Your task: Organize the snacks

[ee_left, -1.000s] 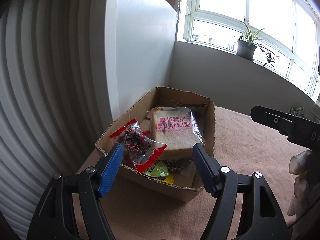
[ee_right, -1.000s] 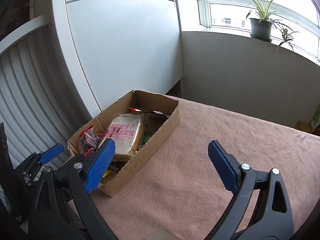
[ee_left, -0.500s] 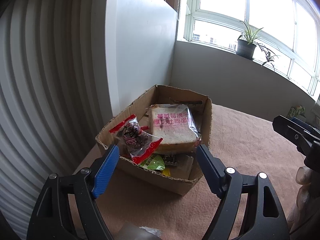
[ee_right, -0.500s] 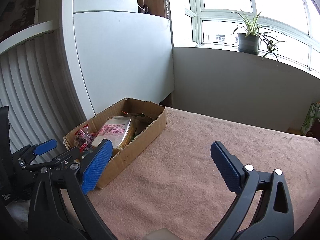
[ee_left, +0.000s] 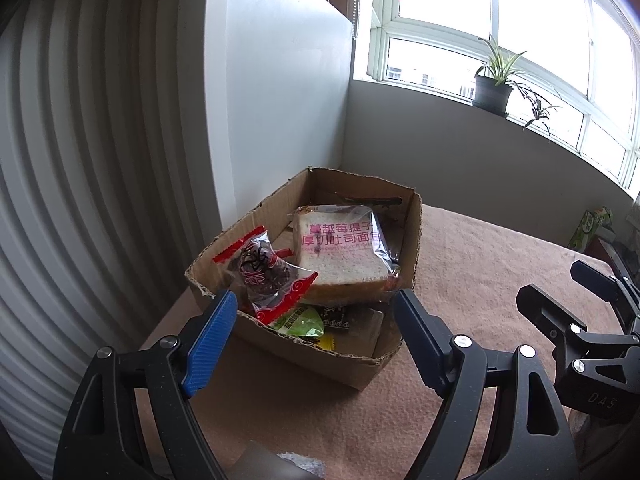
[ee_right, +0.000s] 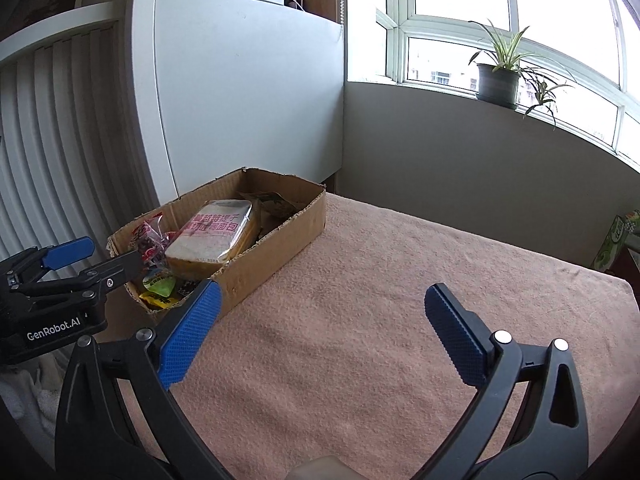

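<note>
A cardboard box sits on the pink cloth at the table's far left corner; it also shows in the right wrist view. In it lie a wrapped bread slice with pink print, a red-edged clear packet of dark snacks, a green packet and other wrappers. My left gripper is open and empty, just in front of and above the box's near end. My right gripper is open and empty over bare cloth to the right of the box.
The pink cloth covers the table. A white cabinet panel and ribbed blinds stand behind the box. A potted plant sits on the window sill. A green carton stands at the far right edge.
Both grippers have drawn back from the box, which now looks smaller and farther. Both stay open and empty. The snacks in the box have not moved.
</note>
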`<state>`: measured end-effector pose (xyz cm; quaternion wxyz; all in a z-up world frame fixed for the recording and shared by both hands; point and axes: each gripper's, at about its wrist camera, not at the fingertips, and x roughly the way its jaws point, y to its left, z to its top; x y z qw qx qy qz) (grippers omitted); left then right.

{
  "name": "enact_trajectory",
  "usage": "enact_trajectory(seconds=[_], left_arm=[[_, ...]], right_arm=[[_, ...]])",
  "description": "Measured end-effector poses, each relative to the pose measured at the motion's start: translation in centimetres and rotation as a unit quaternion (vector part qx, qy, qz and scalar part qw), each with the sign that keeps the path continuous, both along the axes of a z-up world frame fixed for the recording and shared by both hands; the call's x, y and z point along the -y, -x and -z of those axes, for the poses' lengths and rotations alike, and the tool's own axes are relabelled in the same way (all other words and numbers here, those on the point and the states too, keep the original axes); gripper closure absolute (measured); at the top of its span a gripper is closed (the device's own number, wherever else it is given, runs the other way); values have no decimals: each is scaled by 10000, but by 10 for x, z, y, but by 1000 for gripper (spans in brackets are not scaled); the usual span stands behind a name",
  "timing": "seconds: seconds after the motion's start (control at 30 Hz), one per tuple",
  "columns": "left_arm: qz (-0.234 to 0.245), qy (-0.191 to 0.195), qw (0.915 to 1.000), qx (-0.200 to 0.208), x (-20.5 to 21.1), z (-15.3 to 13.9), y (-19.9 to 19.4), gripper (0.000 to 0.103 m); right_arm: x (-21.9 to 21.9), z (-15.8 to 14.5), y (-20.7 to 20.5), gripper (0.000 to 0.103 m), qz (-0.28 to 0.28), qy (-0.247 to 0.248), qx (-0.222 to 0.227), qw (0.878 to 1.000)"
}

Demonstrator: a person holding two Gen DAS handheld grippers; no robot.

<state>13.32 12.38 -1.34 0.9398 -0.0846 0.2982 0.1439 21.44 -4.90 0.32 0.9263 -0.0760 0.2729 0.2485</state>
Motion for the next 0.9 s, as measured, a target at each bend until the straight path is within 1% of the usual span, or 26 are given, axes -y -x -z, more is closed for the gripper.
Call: enact_trajectory(seconds=[0.47,0.8,0.9], left_arm=[[4,1,10000,-7,3,2,0,22],[21,-11,10000,-21,6,2,1,22],[26,-24,10000,-38,7,2,1,22]], right_arm=[[8,0,-3,0,103,-126,-75,9998],[9,1,-2,0,115,-97,-97,9998],[10,2,-3,0,127,-138,-164,9997]])
